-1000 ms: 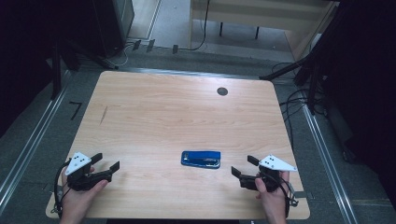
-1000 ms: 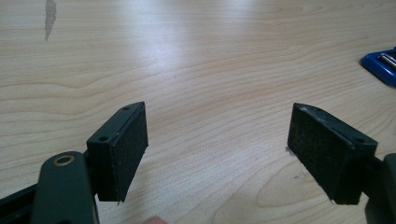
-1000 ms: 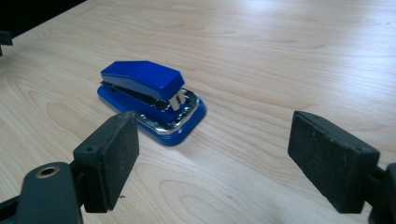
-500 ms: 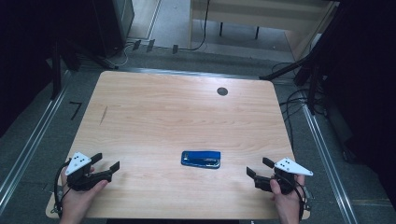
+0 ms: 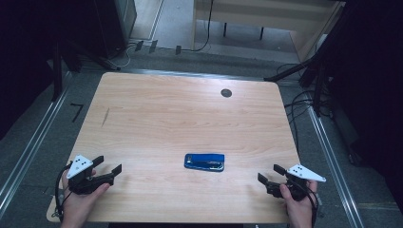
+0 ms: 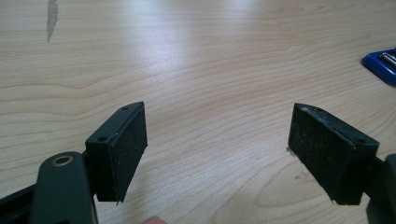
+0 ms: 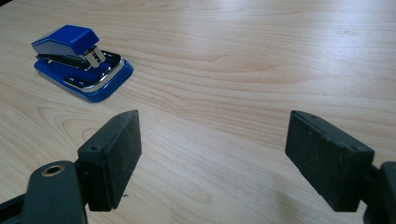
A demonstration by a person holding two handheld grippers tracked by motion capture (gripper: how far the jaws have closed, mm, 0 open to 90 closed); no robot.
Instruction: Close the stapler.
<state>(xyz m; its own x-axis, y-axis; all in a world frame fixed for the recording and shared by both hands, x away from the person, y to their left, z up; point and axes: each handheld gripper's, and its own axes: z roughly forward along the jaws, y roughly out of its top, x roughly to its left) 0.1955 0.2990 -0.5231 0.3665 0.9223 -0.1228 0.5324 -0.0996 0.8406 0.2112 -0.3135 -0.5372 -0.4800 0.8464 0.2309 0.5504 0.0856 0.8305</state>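
The stapler (image 5: 204, 162) lies lengthwise across the table, at ten o'clock from the nearer right gripper (image 5: 270, 175); left gripper (image 5: 110, 165) farther. Both sets of jaws gape, empty.

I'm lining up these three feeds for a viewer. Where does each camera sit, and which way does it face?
High view: above the person's side, facing forward and down on the table; hands with left gripper and right gripper at the bottom.
Left gripper view: on that gripper, looking along its open jaws across the wood; blue stapler at the right edge.
Right gripper view: along its open jaws, stapler at upper left.
Shared: all three show the stapler and tabletop.
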